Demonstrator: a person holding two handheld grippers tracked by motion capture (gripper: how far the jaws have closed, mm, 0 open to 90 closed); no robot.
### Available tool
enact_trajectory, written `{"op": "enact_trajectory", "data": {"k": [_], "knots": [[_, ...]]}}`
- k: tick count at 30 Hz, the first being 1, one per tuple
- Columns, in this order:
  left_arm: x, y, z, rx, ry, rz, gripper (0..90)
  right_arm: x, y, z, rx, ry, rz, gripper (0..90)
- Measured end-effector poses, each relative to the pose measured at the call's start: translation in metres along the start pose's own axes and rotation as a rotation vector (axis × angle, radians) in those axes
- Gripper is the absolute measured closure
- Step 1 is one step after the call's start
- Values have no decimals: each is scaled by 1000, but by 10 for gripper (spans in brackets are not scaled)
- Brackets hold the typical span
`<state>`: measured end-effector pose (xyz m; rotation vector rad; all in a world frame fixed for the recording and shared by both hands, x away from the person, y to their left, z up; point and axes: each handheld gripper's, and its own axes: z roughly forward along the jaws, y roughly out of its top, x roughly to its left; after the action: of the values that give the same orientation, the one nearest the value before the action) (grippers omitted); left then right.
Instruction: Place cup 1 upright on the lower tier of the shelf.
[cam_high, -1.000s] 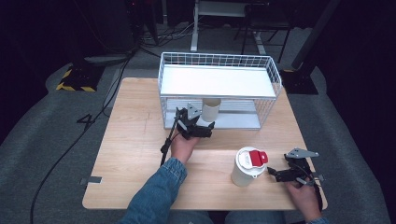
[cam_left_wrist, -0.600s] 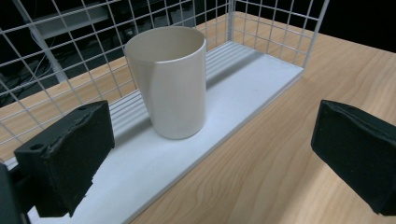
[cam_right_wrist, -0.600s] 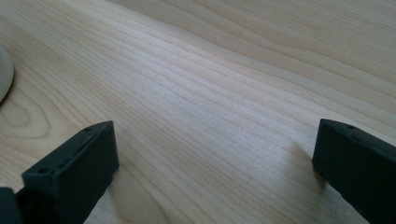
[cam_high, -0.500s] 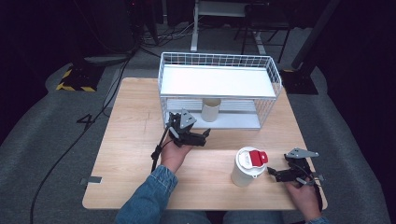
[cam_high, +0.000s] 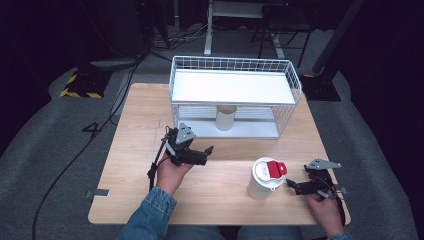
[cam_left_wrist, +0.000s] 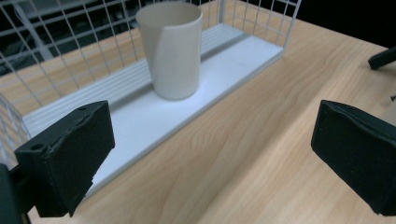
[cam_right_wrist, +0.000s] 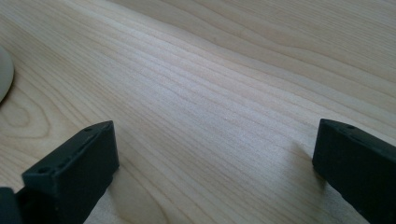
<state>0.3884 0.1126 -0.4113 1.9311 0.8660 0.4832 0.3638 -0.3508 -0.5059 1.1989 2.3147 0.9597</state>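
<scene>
From above, the left gripper (cam_high: 200, 152) hovers jaws apart, bare table (cam_high: 135, 130) between it and the paper cup (cam_high: 225, 118) ahead inside the wire rack (cam_high: 235, 87); in its own view the cup (cam_left_wrist: 171, 49) stands upright beyond the rack's white front edge; the right gripper (cam_right_wrist: 215, 172) gapes over bare wood.

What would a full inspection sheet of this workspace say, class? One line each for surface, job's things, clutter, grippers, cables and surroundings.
Surface: wooden table, pale grain, no spills seen.
Job's things: beige cup upright on the lower shelf of the white wire rack; lidded cup with red tab upright on the table near the front edge.
Clutter: nothing seen.
Grippers: left gripper open, empty, short of the rack; right gripper open, empty, beside the lidded cup.
Cables: black cable across the floor on the left.
Surroundings: grey floor, yellow-black striped block, dark background.
</scene>
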Motion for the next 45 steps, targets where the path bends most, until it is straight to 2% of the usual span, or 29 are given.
{"op": "enact_trajectory", "data": {"k": [3, 7, 12, 23, 26, 29, 32, 33, 36, 37, 39, 42, 44, 45], "knots": [[4, -6, -11, -6, -12, -32, 0, 0, 0, 0, 0, 0, 0, 3], [4, -12, -21, 12, 7, -8, 0, 0, 0, 0, 1, 0, 0, 3], [3, -20, -32, 37, 8, 17, 0, 0, 0, 0, 1, 0, 0, 3], [-2, -52, -58, 75, 16, 18, 0, 0, 0, 0, 1, 0, 0, 3], [-3, -59, -62, 92, 12, 7, 1, 0, 0, 0, 1, 0, 0, 3], [-3, -66, -65, 112, 14, 10, 1, 2, -1, -1, 1, -20, 22, 5], [-3, -72, -67, 121, 9, -8, 1, 2, -1, -1, 1, -17, 23, 2], [-4, -78, -67, 127, 9, -30, 1, 2, -1, -1, 1, -14, 23, 1], [-3, -85, -67, 148, 13, -32, 1, 2, -1, -1, 2, -14, 22, 0], [-3, -91, -66, 181, 19, -35, 1, 2, -1, -1, 2, -16, 22, 0], [-1, -97, -66, 204, 20, -45, 1, 2, -1, -1, 3, -18, 24, 0], [1, -103, -67, 228, 24, -55, 1, 3, -1, -1, 2, -20, 26, 0], [3, -104, -67, 244, 31, -47, 1, 3, -1, -1, 3, -20, 26, 0], [5, -107, -65, 281, 47, -42, 1, 3, -1, -1, 2, -20, 26, 0]]}}
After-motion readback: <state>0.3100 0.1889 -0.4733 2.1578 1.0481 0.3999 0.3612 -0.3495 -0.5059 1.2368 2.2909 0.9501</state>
